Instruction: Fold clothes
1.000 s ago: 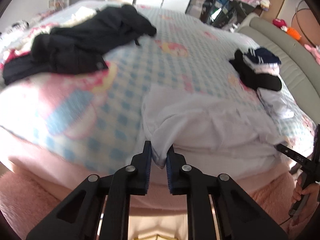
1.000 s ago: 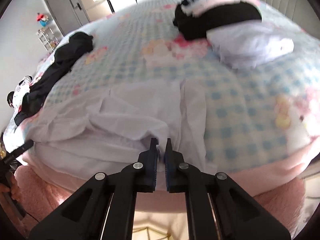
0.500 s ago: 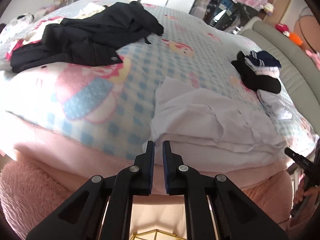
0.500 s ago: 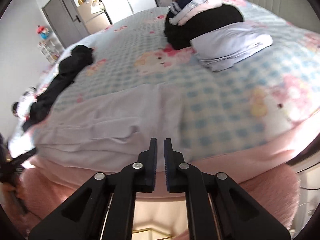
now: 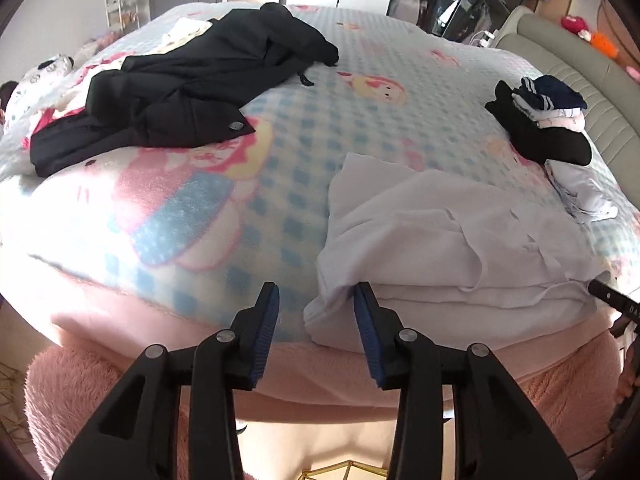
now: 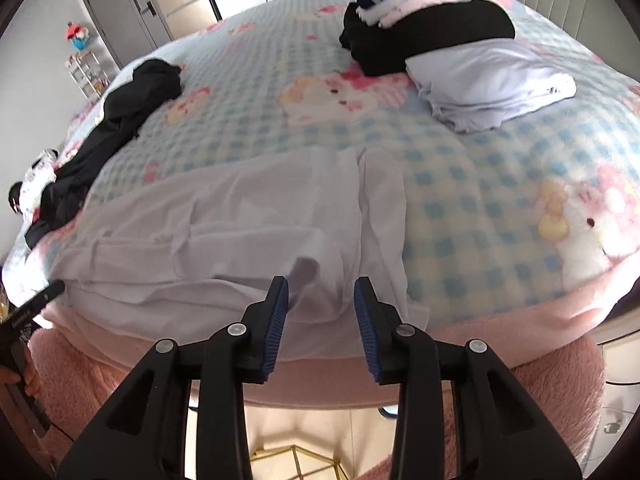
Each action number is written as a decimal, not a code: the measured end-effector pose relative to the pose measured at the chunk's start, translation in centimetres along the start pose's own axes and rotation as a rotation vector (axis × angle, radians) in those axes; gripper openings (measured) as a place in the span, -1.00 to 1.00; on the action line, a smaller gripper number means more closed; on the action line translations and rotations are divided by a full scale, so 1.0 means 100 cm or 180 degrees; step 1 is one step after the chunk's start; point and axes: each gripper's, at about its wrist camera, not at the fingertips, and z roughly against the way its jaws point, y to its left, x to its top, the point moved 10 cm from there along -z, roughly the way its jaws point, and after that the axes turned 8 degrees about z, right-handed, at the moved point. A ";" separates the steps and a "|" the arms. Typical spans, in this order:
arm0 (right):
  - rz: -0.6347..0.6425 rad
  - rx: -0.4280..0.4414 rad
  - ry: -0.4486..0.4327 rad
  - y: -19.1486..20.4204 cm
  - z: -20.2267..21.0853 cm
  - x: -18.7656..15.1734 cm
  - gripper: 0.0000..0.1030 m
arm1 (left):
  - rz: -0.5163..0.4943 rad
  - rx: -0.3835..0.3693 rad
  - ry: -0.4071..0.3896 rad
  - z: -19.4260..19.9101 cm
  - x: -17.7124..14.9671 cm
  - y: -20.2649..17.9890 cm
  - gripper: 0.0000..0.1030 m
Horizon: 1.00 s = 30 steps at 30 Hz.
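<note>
Two grippers are hovering at the near edge of the bed [image 5: 200, 216], jaws spread wide and holding nothing. The left gripper [image 5: 316, 312] is sitting at the left corner of the white garment [image 5: 440, 240], which is lying folded along that edge; the right gripper [image 6: 320, 304] is hanging over its right part. Black clothes [image 5: 180, 88] are sprawling toward the far left corner.

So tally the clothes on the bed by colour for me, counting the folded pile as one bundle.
White: 2, the half-folded white garment at the near edge and the folded white garment.
Black: 1, the loose black garment.
Mixed: 1, the folded pile of black, pink, white and navy.
Total: 4
</note>
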 end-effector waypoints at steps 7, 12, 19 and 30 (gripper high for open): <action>-0.0065 -0.0276 -0.0063 -0.019 0.002 0.007 -0.32 | -0.0099 0.0090 -0.0026 -0.008 0.011 -0.007 -0.20; 0.0215 -0.0237 0.0121 -0.008 -0.009 0.001 -0.32 | -0.0163 0.0336 0.0098 -0.013 0.000 0.002 -0.20; 0.0298 -0.0445 0.0268 -0.022 -0.003 -0.028 -0.32 | -0.0124 0.0250 0.0155 -0.006 -0.010 0.013 -0.20; 0.0480 -0.0161 0.0087 0.001 -0.008 -0.004 -0.59 | -0.0567 0.0302 0.0357 -0.022 -0.018 -0.018 -0.19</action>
